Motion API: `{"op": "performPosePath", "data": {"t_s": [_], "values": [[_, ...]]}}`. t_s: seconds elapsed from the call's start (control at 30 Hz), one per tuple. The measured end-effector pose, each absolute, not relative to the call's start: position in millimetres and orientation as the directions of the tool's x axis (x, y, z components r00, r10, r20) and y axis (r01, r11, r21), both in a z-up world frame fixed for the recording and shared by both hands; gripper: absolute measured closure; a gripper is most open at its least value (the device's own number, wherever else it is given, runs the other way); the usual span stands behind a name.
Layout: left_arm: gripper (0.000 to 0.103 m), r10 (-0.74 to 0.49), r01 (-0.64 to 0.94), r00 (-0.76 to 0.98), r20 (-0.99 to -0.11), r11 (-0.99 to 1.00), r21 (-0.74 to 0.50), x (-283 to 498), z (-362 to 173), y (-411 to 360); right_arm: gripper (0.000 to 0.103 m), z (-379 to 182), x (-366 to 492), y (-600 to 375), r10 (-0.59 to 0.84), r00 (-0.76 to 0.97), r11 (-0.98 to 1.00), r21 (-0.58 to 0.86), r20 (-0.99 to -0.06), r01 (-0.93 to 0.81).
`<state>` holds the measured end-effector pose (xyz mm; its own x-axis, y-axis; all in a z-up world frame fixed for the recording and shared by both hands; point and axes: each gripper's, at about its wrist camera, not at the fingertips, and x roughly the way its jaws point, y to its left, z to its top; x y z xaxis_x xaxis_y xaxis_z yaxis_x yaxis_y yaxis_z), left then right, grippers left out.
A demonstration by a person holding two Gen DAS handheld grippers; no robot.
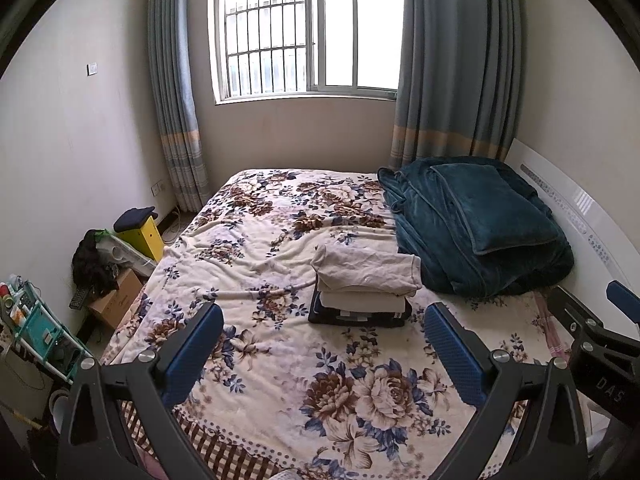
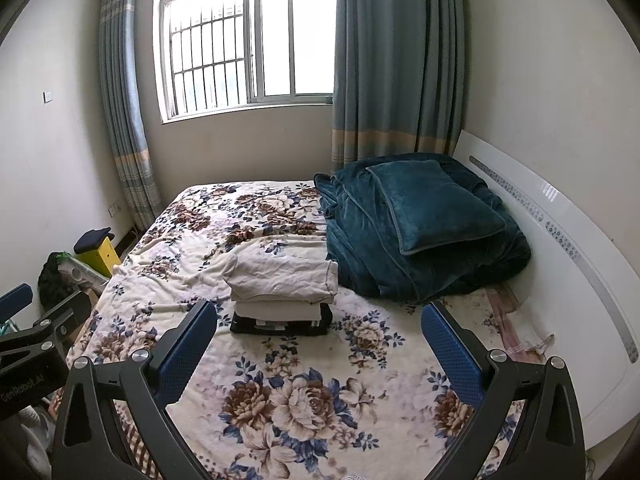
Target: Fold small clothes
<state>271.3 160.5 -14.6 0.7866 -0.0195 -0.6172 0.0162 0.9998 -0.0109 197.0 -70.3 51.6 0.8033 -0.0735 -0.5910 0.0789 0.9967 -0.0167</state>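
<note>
The stack (image 1: pixel 362 292) of folded clothes lies on the bed (image 1: pixel 280 360), near its middle, and I take it as the landmark. It has three layers: a dark garment (image 1: pixel 360 316) at the bottom, a white one (image 1: pixel 360 300) on it, and a cream one (image 1: pixel 366 268) on top (its edges hang a little over the layers below). In the right wrist view the same stack (image 2: pixel 282 292) shows with the same order of layers.

The left gripper (image 1: pixel 324 354) hangs in front of the stack, above the flowered cover, and touches nothing; its jaws stand wide apart and hold nothing. The right gripper (image 2: pixel 318 346) is also in front of the stack, a little to the right of it, with jaws wide apart and empty. The two grippers are side by side: each one shows at the edge of the other's view.

Behind the stack and to its right, just beside it, lies a teal blanket (image 1: pixel 480 232) in a heap, with a teal pillow (image 1: pixel 494 208) on top. Further right of the stack runs the white headboard (image 2: pixel 560 240). Far behind the stack is the window (image 1: pixel 308 28) with blue curtains (image 1: pixel 456 60) at both sides. To the left of the stack, on the floor beside the bed, stand a yellow box (image 1: pixel 140 236) and a cardboard box (image 1: pixel 118 304).
</note>
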Motion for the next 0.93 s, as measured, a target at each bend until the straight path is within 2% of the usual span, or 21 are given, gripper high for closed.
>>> {"op": "performPosePath", "data": {"t_s": [0.93], "values": [[0.000,-0.020,0.014,0.790,-0.613,1.000,-0.014,263.5,-16.3,162.0,0.000,54.0,190.3,-67.8,-0.070,0.804,0.997,-0.010,-0.591,0.079]]}}
